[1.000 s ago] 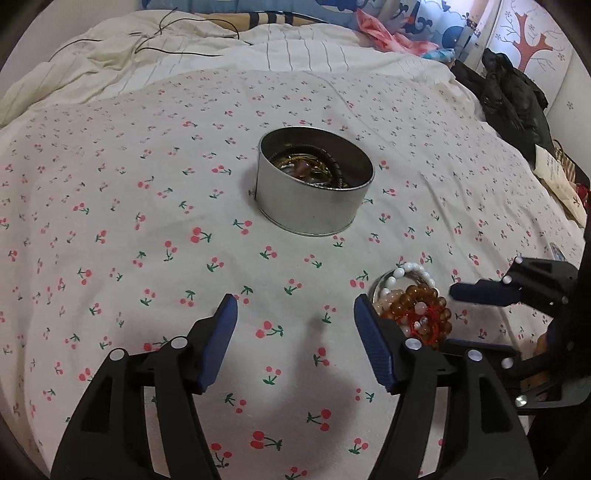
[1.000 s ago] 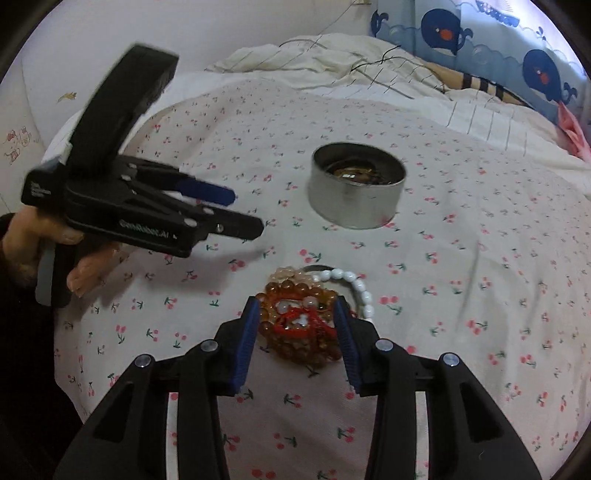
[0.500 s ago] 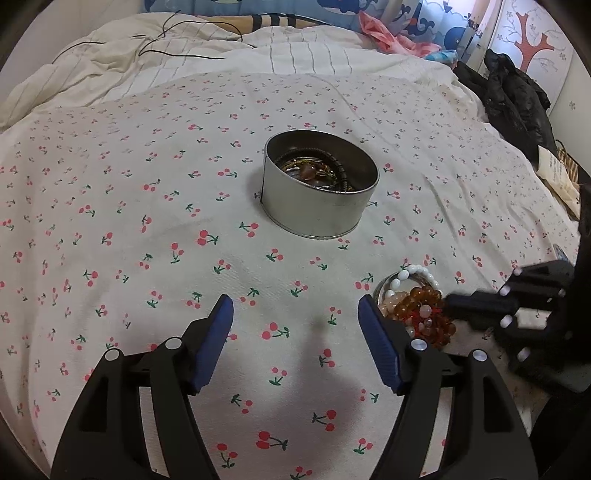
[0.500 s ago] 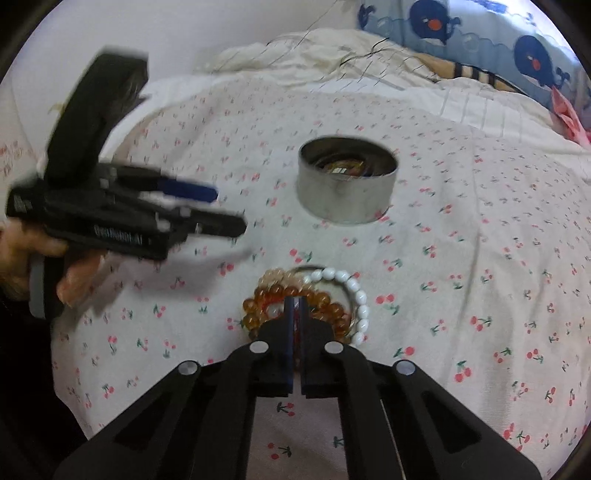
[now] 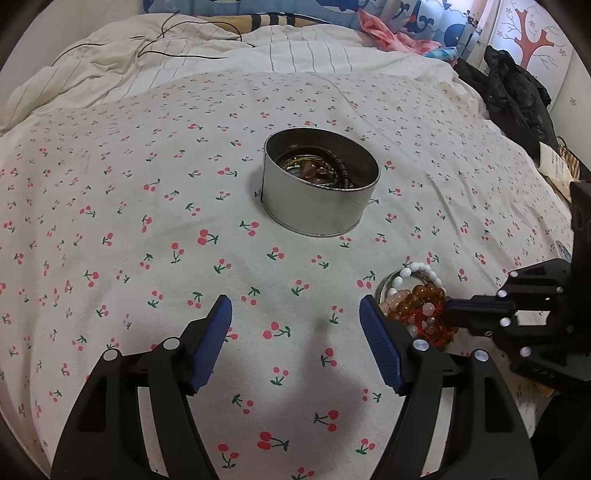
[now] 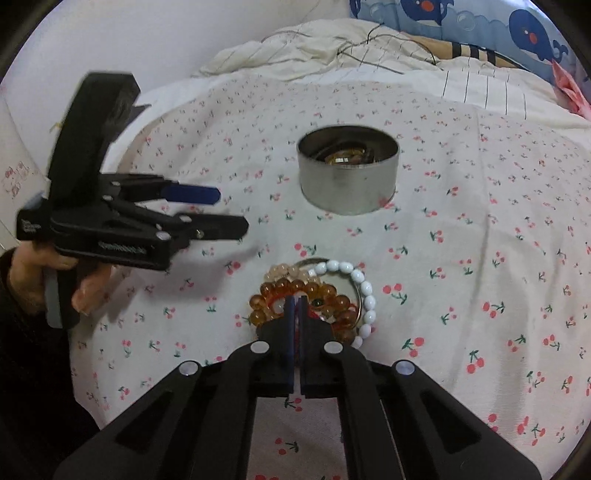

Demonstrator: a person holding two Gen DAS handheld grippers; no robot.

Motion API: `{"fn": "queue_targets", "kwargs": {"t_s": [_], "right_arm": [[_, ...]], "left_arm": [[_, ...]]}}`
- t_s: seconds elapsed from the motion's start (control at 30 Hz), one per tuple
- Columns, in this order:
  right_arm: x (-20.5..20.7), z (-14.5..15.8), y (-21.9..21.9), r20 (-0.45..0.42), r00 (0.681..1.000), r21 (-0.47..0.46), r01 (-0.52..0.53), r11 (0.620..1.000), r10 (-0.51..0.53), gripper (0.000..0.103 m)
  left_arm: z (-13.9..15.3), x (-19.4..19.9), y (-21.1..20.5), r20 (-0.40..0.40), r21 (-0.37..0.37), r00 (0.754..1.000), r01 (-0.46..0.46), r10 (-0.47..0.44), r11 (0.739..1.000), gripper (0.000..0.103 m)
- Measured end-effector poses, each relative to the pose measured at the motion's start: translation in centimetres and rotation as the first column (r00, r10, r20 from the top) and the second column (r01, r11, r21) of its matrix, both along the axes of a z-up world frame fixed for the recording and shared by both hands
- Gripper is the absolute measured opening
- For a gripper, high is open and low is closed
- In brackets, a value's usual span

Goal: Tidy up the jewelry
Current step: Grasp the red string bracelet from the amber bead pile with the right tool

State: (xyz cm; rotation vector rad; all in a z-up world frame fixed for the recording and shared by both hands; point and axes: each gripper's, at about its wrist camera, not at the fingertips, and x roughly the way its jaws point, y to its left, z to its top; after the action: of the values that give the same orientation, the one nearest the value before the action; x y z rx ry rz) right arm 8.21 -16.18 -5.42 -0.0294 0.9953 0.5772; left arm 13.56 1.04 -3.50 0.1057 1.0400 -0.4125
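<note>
A bed with a cherry-print sheet [image 5: 110, 221] carries everything here. Behind it lies a crumpled cream blanket [image 5: 184, 48] with a thin black cable [image 5: 192, 37] across it, a pillow with blue whales [image 6: 480, 22] stands at the head, and a black jacket [image 5: 517, 96] is heaped at the far right edge in the left wrist view. A round metal tin [image 5: 321, 195] stands upright near the middle of the sheet, open on top, with some chains and a dark beaded band inside. Nearer to the person lies a small heap of bracelets [image 6: 314, 299]: amber glassy beads, a white bead bracelet [image 6: 360, 284] curving round its right side, pale pink beads at the back, and a thin metal ring under them. Nothing stands between the heap and the tin. The right gripper [image 6: 294, 301] points steeply down at the heap; its blue fingers are pressed together with only a thin slit between them, and their tips are in the amber beads beside a red thread, but I cannot tell if they have pinched anything. The left gripper [image 5: 295, 314] is held by a hand [image 6: 55, 273] in a dark sleeve, tilted down over bare sheet just left of the heap. Its ribbed blue fingers [image 5: 376, 343] stand wide apart and have just been opening a little, with nothing between them.
</note>
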Motion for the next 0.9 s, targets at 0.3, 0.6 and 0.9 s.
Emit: {"fn": "queue_targets", "kwargs": {"t_s": [0.3,0.6,0.9], "right_arm": [[-0.5,0.3,0.2,0.054,0.998,-0.019,0.013,1.0,-0.012,0.05],[-0.5,-0.8,1.6,0.044,0.998,-0.082,-0.033,0.996,0.036,0.026],[-0.5,1.1,-0.2,0.064,0.998,0.023,-0.005,1.0,0.003,0.005]], "left_arm": [[0.0,-0.2,-0.1,0.001,0.001,1.0,0.003,-0.003,1.0,0.068],[0.0,-0.2,-0.4,0.0,0.003,1.0,0.009,-0.009,1.0,0.069],[0.1,-0.1,-0.3,0.001,0.005,1.0,0.006,-0.006,1.0,0.069]]}}
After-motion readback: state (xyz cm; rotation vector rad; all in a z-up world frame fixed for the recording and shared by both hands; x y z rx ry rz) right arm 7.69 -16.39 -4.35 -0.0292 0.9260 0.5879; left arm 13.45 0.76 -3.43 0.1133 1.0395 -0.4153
